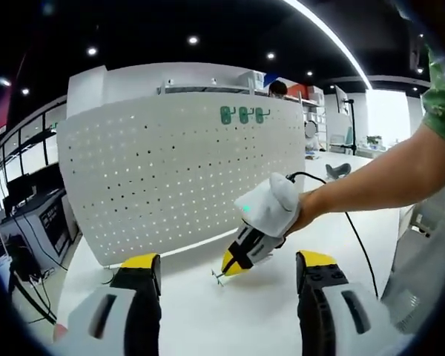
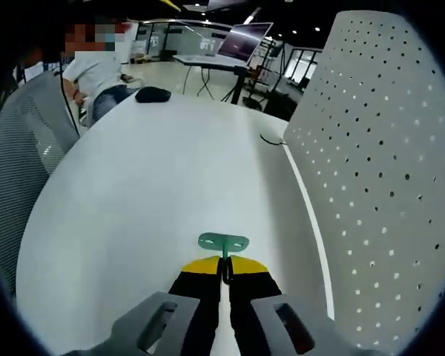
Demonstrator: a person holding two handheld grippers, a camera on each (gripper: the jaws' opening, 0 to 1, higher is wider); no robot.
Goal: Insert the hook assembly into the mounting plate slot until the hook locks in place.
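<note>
Left gripper view: the left gripper (image 1: pixel 226 285) had its two yellow-tipped jaws wide apart with nothing between them, low over the white table (image 1: pixel 208 319).
Pegboard: a big white pegboard (image 1: pixel 185 170) full of small holes stood upright on the table, past the jaws.
Hooks on the board: three green hooks (image 1: pixel 243 115) sat in a row near the top edge of the pegboard.
Right gripper: the right gripper (image 1: pixel 226 268) came in from the right, held by a person's hand (image 1: pixel 304 211), with its yellow tip pointing down close to the table, in front of the pegboard.
Right gripper view: the right gripper (image 2: pixel 224 271) had its jaws pressed close together, pinching the thin stem of a green hook (image 2: pixel 223 242).
Green hook: its flat green plate with two holes stuck out just past the jaw tips, above the table (image 2: pixel 156 170).
Pegboard side: the pegboard (image 2: pixel 386 170) rose on the right, near the hook but not touching it.
Far off: a person (image 2: pixel 96 74) sat at the far end of the table beside a mesh chair (image 2: pixel 22 156).
</note>
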